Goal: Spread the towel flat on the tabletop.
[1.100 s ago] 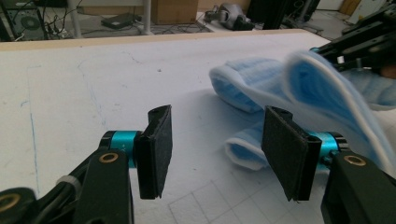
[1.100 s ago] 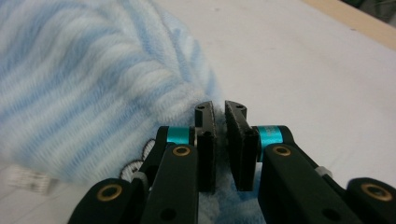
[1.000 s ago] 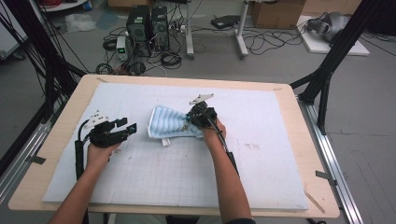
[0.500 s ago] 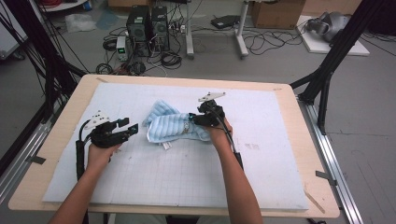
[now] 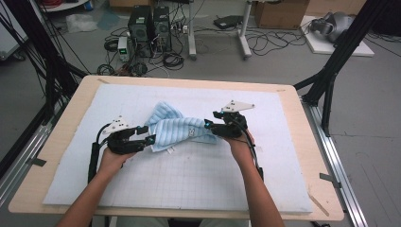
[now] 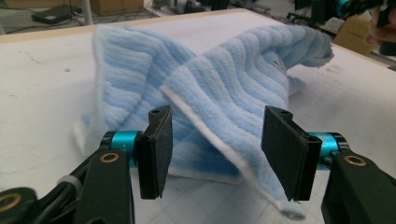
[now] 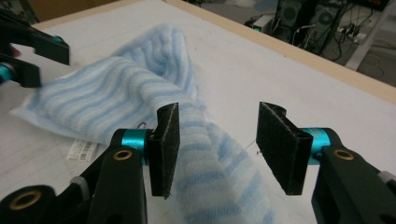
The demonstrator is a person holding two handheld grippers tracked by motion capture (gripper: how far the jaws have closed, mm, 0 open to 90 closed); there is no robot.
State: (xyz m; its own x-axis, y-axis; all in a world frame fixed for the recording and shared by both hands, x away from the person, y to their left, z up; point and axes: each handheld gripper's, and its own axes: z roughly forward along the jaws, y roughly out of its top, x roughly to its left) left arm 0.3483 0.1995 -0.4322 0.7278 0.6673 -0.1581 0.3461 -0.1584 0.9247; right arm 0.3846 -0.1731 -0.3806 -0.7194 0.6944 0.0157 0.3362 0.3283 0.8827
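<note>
A light blue striped towel [image 5: 177, 130] lies crumpled on the white gridded mat [image 5: 189, 175] that covers the worktop [image 5: 66, 113], stretched between the two tools. The left tool [image 5: 150, 140] sits at the towel's left end, held low over the mat, its jaws standing apart. In the left gripper view the folded cloth [image 6: 224, 88] rises just ahead of that tool; a white-edged fold runs down toward the gap between the pads [image 6: 159, 149], but neither pad presses on it.

The right tool [image 5: 208, 126] is at the towel's right end, its tips just at the cloth's edge. Its jaws have just been opening, and they now stand apart. In the right gripper view a twisted ridge of the towel [image 7: 205, 163] runs up through the gap, close beside the left-hand pad [image 7: 166, 149] and clear of the other, so the cloth lies loose between them, not pinched. A white label [image 7: 84, 150] pokes out from under the towel to the left of that tool, and the other tool [image 7: 28, 53] shows beyond the cloth's far end.
</note>
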